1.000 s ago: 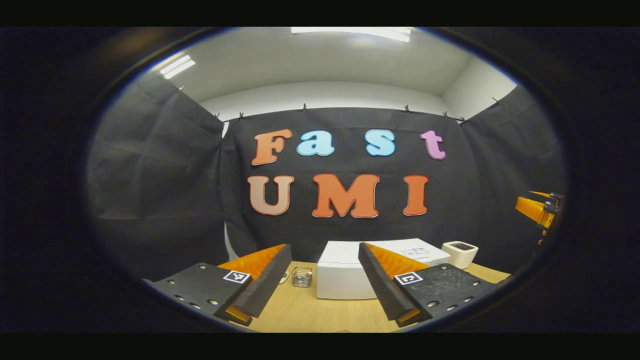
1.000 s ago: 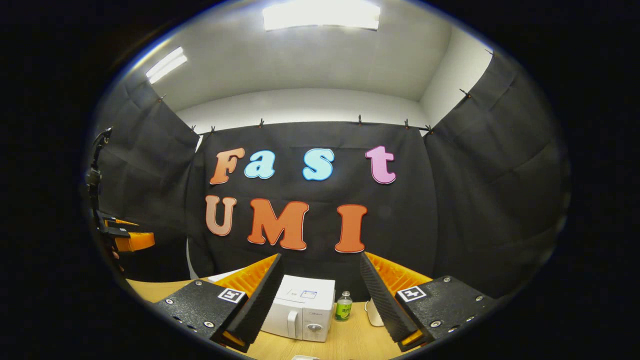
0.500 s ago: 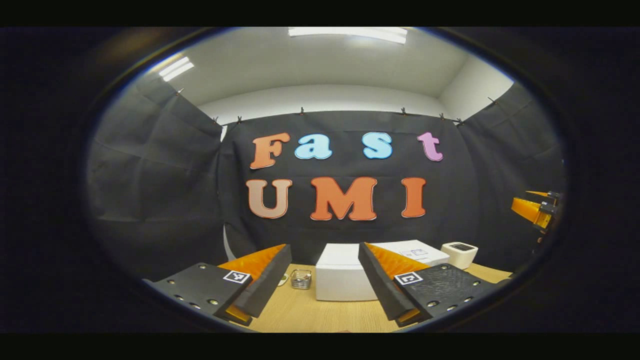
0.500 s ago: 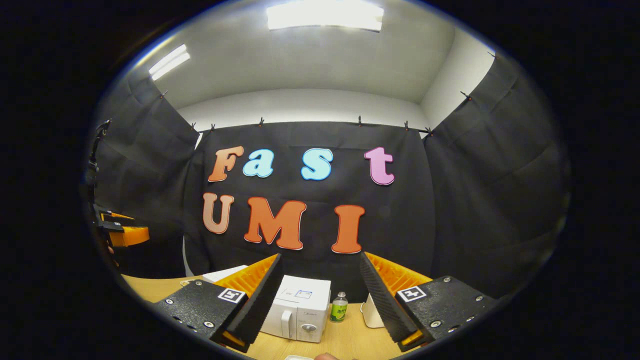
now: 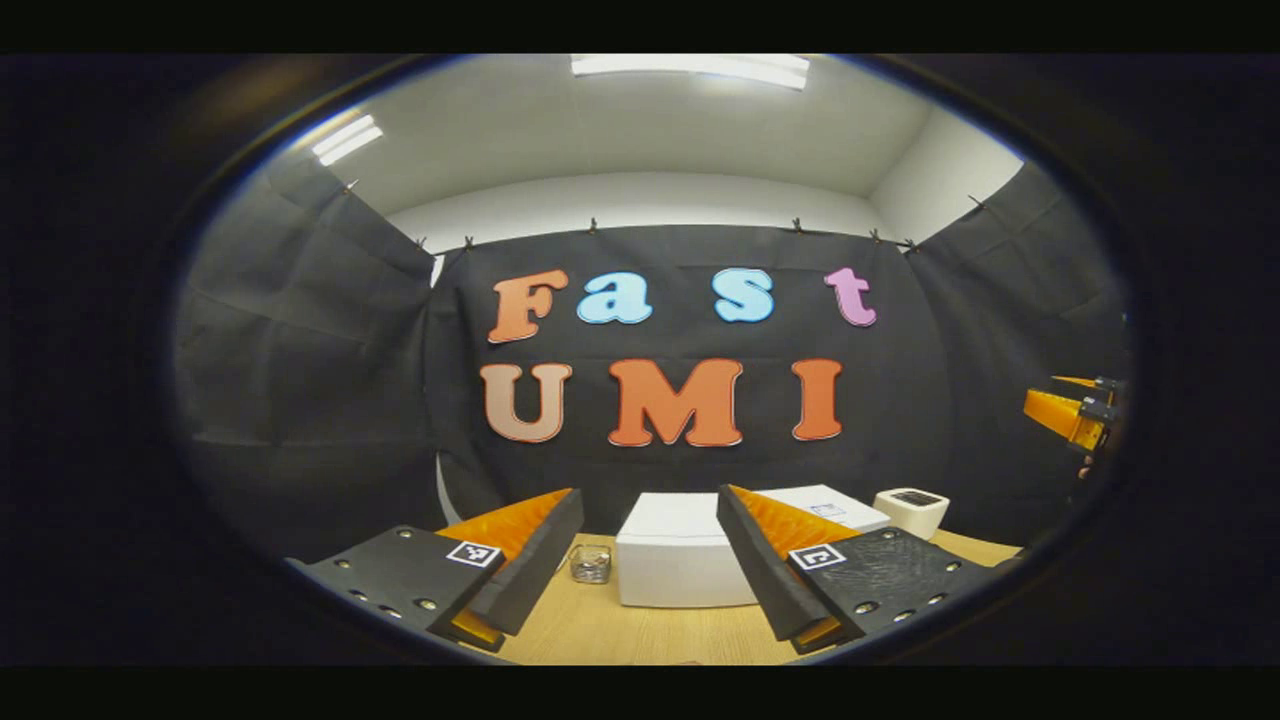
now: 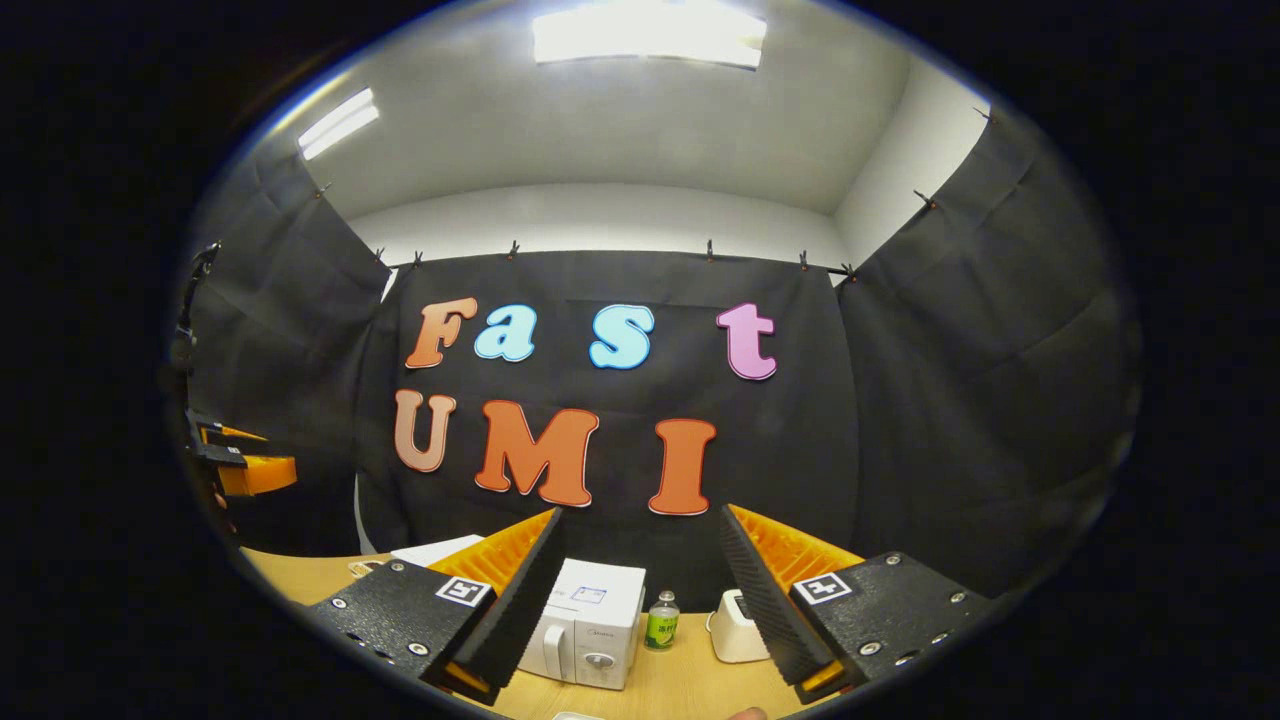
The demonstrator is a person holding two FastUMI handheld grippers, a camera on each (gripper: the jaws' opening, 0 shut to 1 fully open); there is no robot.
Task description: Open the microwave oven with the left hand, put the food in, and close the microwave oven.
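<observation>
- Left tongs: wide apart, nothing between the fingers, held up over the near part of the counter. In the right gripper view they show at the far left edge, orange and black, well apart from everything on the counter.
- Small clear jar: in the left gripper view, on the counter, just left of the microwave, apart from it; contents too small to tell.
- Microwave: white box, mid-counter, toward the far side near the black cloth. Left gripper view shows a plain white face and the top; partly hidden behind the right finger of the left tongs. In the right gripper view the front w/ door handle and a round knob faces the camera; door is closed. Its left part is hidden behind the left finger of the right tongs.
- Green-label bottle: small, upright, just right of the microwave in the right gripper view, between it and the white appliance.
- Small white appliance: on the counter right of the bottle, partly behind the right finger of the right tongs. In the left gripper view it has a dark top panel and sits right of the microwave, near it.
- Right tongs: wide apart, empty, held above the near counter, aimed toward microwave and bottle. In the left gripper view they show at the far right edge, well apart from the microwave.
- Food: can't tell where it is; small white thing and a fingertip at the bottom edge of the right gripper view are too cropped to identify.
</observation>
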